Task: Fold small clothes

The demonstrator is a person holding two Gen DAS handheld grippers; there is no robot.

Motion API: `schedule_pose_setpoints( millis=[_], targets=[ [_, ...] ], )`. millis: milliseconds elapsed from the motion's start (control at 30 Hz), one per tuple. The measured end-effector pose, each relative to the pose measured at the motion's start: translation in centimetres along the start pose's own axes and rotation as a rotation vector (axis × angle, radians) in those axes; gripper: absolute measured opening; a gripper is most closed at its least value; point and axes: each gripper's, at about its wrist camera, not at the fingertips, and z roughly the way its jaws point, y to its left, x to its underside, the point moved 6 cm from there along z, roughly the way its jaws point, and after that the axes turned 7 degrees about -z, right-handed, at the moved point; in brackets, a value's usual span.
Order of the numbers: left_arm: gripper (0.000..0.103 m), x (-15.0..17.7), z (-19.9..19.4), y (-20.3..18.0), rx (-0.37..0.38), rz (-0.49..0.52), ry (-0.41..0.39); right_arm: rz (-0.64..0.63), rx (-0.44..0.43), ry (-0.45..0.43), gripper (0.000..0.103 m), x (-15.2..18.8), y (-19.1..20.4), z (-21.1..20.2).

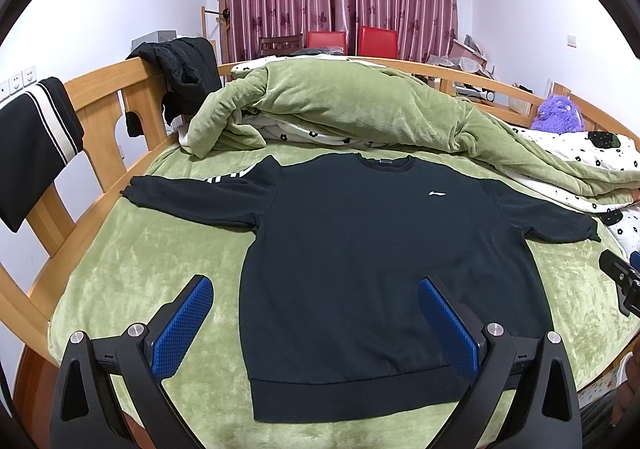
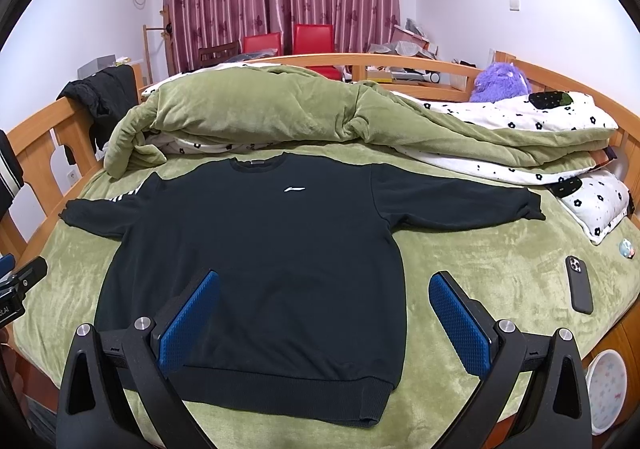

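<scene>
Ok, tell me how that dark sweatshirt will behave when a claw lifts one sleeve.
The sweatshirt lies flat, so it is probably floppy: a lifted sleeve would likely drape and trail the body. The plush green bedspread may add drag rather than letting it slide.

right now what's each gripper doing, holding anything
Left gripper: open, holding nothing, above the sweatshirt hem.
Right gripper: open, holding nothing, above the hem too.

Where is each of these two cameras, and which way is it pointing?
Left wrist view: sits on the left gripper, looking over the bed at the black sweatshirt; its own blue fingers show, open.
Right wrist view: sits on the right gripper, facing likewise; a phone lies at right.
Shared: sweatshirt, green blanket, curtains.
</scene>
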Motion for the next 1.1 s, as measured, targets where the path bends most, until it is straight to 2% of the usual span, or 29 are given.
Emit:
schedule_pose_setpoints(
  millis=[1100],
  targets=[
    [0.103, 0.7, 1.1, 0.7, -0.013, 0.003, 0.003, -0.008, 0.014, -0.003, 0.102, 0.9, -1.6, 1.4]
  ],
)
